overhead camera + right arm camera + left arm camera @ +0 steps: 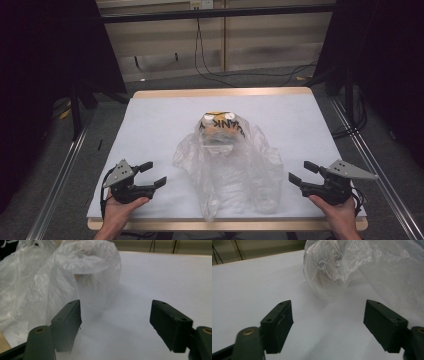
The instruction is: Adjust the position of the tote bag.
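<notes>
A crumpled clear plastic bag lies in the middle of the white table cover, with an orange and black printed patch at its far end. Something pale shows dimly inside it. My left gripper rests near the front left, open, jaws pointing right toward the bag with nothing between them. My right gripper sits at the front right, open and empty, jaws pointing left at the bag. The bag lies beyond the left gripper. The bag rises ahead and left of the right gripper.
The table has a wooden edge along the front and back. Metal rails run along both sides on the floor. Black cables trail across the floor behind the table, and dark curtains hang at both sides.
</notes>
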Action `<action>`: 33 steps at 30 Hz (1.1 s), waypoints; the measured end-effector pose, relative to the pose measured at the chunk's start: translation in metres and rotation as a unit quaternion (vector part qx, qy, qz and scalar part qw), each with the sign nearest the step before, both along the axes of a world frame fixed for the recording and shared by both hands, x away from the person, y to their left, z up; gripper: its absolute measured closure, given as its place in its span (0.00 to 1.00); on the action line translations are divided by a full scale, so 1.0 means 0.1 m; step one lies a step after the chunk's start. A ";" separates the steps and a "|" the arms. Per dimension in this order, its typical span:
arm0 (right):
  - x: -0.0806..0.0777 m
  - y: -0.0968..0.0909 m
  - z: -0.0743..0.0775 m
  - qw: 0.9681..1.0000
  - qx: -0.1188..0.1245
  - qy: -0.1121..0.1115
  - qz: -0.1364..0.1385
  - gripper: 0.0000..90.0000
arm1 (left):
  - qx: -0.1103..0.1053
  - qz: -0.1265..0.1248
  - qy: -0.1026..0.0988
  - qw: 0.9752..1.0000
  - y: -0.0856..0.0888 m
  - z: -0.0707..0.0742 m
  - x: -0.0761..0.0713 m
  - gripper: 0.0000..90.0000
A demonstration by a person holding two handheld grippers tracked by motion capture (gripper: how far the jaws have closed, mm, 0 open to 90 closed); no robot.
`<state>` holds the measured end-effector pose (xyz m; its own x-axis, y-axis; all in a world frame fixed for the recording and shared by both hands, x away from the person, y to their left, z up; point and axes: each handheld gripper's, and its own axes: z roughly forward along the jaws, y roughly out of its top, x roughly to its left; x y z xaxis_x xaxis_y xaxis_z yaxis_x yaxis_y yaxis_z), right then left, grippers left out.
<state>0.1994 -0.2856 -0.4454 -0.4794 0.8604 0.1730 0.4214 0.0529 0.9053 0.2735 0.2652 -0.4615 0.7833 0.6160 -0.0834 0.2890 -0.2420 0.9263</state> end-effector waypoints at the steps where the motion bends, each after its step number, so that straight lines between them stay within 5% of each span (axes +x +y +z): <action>1: 0.00 0.01 -0.01 1.000 0.001 0.005 0.005 0.30 | 0.000 0.001 0.002 1.000 0.00 0.00 0.00 0.31; 7: -0.04 0.03 0.01 1.000 0.000 0.002 0.029 0.38 | -0.016 -0.010 0.011 1.000 0.01 0.01 0.01 0.37; 13: -0.03 0.03 0.02 0.998 0.000 0.009 0.059 0.48 | 0.002 -0.016 0.010 1.000 -0.06 0.06 -0.03 0.43; 17: -0.04 0.05 0.04 0.997 0.005 0.003 0.080 0.53 | -0.003 -0.056 0.010 0.998 -0.10 0.10 -0.09 0.48; 20: -0.06 0.07 0.06 0.995 0.006 -0.001 0.096 0.56 | 0.000 -0.058 0.016 0.998 -0.12 0.13 -0.13 0.52; 33: -0.16 0.26 0.15 0.986 -0.009 -0.015 0.163 0.70 | 0.011 -0.143 0.018 0.990 -0.38 0.22 -0.36 0.64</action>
